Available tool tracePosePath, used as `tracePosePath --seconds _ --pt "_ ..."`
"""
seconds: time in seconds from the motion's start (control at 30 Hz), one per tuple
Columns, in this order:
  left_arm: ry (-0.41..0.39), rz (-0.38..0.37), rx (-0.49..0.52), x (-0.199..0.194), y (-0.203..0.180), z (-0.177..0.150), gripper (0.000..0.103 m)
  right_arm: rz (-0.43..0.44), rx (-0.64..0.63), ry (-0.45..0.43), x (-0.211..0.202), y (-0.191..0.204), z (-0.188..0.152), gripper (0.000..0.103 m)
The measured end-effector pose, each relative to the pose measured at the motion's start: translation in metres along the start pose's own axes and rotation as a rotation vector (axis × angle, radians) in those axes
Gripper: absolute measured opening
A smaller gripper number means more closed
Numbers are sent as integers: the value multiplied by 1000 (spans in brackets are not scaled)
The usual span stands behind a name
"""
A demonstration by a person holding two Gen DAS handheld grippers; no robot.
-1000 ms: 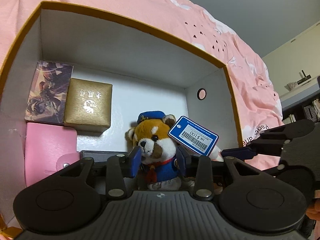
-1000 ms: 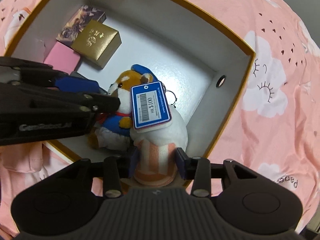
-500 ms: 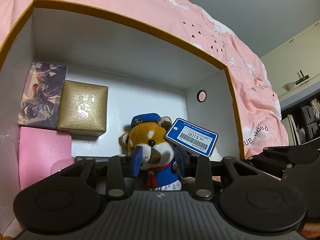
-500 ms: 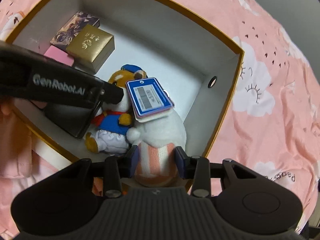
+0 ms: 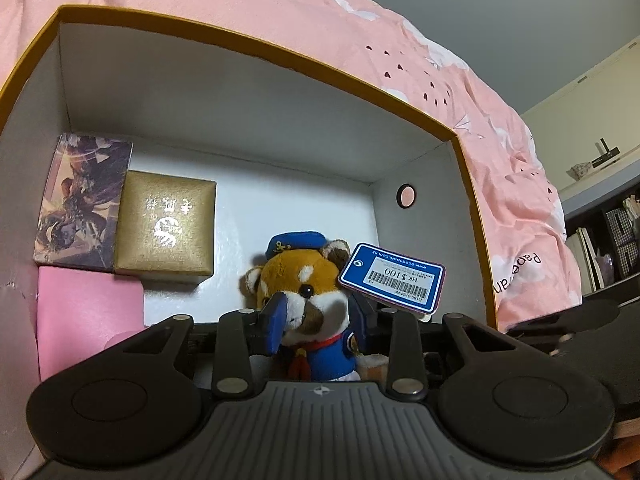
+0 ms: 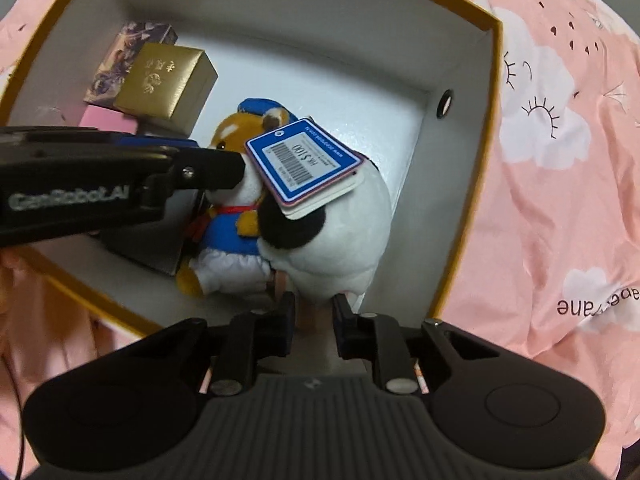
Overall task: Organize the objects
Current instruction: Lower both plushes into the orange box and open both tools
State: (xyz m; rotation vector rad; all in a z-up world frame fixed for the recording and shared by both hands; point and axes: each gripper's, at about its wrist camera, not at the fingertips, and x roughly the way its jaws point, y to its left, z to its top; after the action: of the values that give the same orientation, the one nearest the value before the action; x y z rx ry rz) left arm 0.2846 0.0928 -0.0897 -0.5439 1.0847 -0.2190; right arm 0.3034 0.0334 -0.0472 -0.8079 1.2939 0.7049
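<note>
Left wrist view, left gripper (image 5: 316,320) fingers pinching the red panda plush (image 5: 308,280) by its muzzle inside the white box (image 5: 248,92), gold gift box (image 5: 166,228) beyond, right wrist view, right gripper (image 6: 314,312) fingers narrowly parted around the white plush's (image 6: 344,240) base, grip unclear.

free: box (image 5: 248,132) far floor, right half | blocked: gold case (image 5: 166,228), plush (image 5: 304,280) centre

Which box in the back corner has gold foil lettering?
The gold box, between the illustrated box and the red panda plush; the illustrated box carries printed artwork instead.
</note>
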Motion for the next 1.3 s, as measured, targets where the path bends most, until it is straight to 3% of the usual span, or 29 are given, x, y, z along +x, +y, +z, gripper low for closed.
tracePosePath --seconds 0.23,0.43,0.73,0.83,1.1,1.2,1.3 --pt "11 33 12 6 0 4 36 -43 -104 -168 -38 -2 8 22" --pt "17 46 33 10 -4 2 36 -62 -173 -190 -23 -1 16 15" --pt "12 55 91 0 -15 -2 36 -31 -122 -180 -19 -3 11 12" --pt "-13 48 149 -20 -24 -8 36 -21 -111 -215 -29 -4 2 12" --pt "-67 146 353 -83 -57 -45 36 45 -96 -405 -69 3 -52 13" --pt "-92 192 375 -103 -63 -65 36 58 -97 -476 -79 8 -78 13" --pt "-129 231 335 -118 -63 -89 38 65 -89 -540 -82 13 -104 15"
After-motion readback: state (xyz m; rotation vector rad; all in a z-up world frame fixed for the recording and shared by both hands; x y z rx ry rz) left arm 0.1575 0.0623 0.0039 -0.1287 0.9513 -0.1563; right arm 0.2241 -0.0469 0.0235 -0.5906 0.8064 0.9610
